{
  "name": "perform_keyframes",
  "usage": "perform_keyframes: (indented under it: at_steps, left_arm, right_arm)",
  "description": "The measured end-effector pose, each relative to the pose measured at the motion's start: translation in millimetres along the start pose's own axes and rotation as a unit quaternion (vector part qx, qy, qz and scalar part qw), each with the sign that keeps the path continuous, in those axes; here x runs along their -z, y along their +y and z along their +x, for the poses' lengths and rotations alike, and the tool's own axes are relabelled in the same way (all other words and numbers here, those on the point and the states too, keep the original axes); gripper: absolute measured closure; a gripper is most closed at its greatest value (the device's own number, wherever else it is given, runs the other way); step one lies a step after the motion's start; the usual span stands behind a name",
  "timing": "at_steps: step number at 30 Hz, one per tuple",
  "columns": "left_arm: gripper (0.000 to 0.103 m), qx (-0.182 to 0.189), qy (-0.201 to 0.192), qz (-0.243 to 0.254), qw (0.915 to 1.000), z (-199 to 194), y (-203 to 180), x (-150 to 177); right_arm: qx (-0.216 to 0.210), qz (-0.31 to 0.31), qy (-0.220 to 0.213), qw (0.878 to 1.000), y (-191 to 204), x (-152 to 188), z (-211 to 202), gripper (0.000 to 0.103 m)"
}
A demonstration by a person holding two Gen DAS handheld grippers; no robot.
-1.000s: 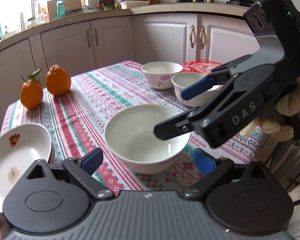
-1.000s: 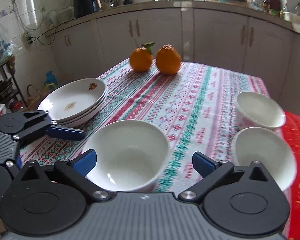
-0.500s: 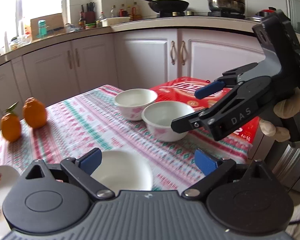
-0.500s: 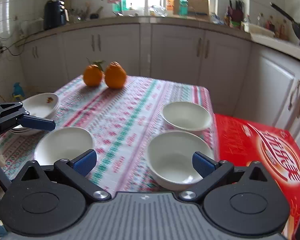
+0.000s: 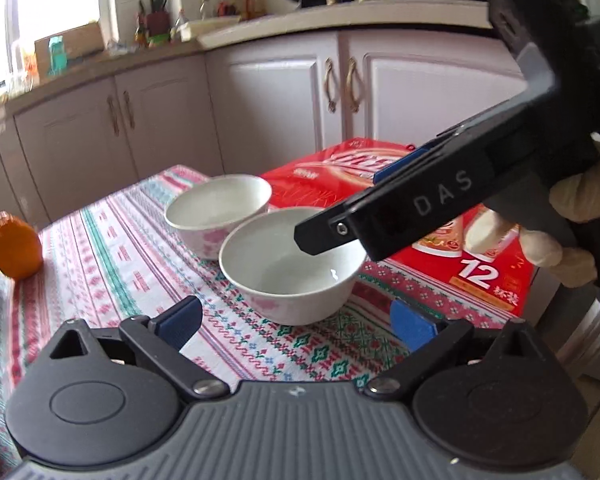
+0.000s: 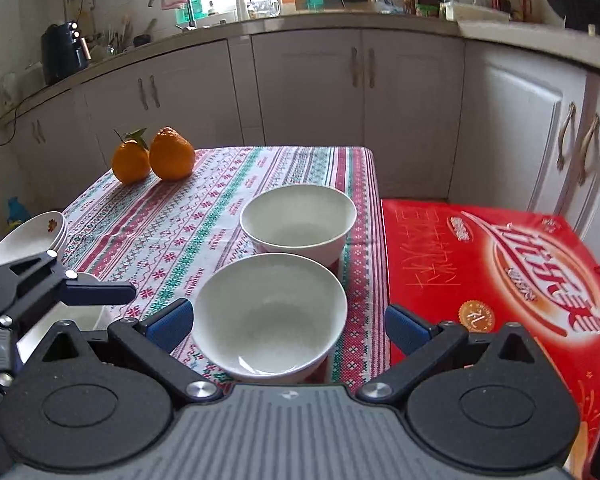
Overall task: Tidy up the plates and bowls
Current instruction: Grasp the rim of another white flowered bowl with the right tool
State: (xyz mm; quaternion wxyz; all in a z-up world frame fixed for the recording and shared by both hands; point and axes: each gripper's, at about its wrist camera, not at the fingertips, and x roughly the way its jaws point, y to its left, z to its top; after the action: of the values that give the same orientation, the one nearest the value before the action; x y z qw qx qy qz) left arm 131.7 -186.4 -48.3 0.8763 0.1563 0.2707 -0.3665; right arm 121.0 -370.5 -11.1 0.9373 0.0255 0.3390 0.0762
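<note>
Two white bowls with pink flowers stand side by side near the tablecloth's right edge: a near bowl and a far bowl. My left gripper is open, just short of the near bowl. My right gripper is open wide with the near bowl between its fingers, pads apart from the rim. From the left wrist view the right gripper hangs over that bowl. A larger white bowl and stacked plates sit at the left, behind a finger of the left gripper.
A red carton lies right beside the bowls at the table's right edge. Two oranges stand at the far left corner. White kitchen cabinets ring the table. A gloved hand holds the right gripper.
Both grippers have swung right across the table, from the larger bowl to the pair of small bowls. The plates have left the left wrist view. Both stay open.
</note>
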Motion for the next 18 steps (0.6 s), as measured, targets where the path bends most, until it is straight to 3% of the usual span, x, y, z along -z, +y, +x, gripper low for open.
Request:
perform_keyframes:
  at_steps: [10,12,18]
  left_arm:
    - [0.010,-0.009,0.031,-0.015,0.9994,34.7,-3.4,-5.3]
    - [0.016,-0.012,0.033,-0.017,0.9992,37.8,-3.5,-5.3]
    - [0.018,-0.013,0.029,-0.023,0.9992,41.2,-3.1,-6.0]
  right_arm:
    - [-0.028,0.004,0.026,0.999,-17.6,-4.7,33.9,0.002]
    - [-0.037,0.007,0.032,0.999,-21.0,-5.8,39.7,0.010]
    - [-0.058,0.009,0.043,0.997,-24.4,-8.8,50.5,0.026]
